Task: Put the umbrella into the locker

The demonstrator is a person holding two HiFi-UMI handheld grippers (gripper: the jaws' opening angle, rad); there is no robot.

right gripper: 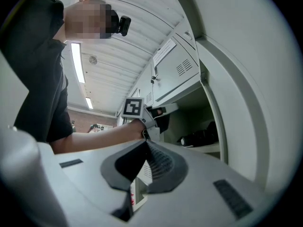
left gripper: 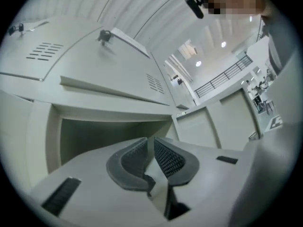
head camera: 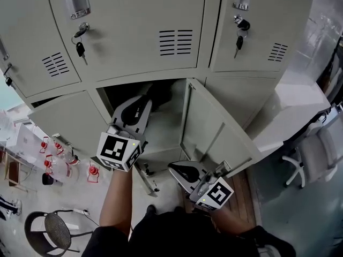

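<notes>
In the head view we see the left gripper (head camera: 144, 101) raised to the mouth of the open locker (head camera: 166, 130), its fingers reaching just inside. Deeper in the same compartment lies a dark shape, the umbrella (head camera: 161, 94), apart from those fingers. The locker door (head camera: 214, 133) hangs open to the right. The right gripper (head camera: 174, 168) sits lower, in front of the door's bottom edge and outside the compartment. Keys (head camera: 80, 49) hang from the closed door above. In the left gripper view we find the left gripper (left gripper: 150, 146) with its ribbed pads drawn almost together. Only a thin slit is left, with nothing in it, and the compartment's shadowed opening (left gripper: 109, 134) is straight ahead. In the right gripper view we see the right gripper (right gripper: 146, 148) with its pads meeting at the tips and nothing caught between them. Beyond it the left gripper's marker cube (right gripper: 133, 108) and the person's forearm (right gripper: 94, 136) stretch toward the locker. There the black umbrella (right gripper: 201, 137) lies on its side on the shelf (right gripper: 210, 148), clear of both tools.
</notes>
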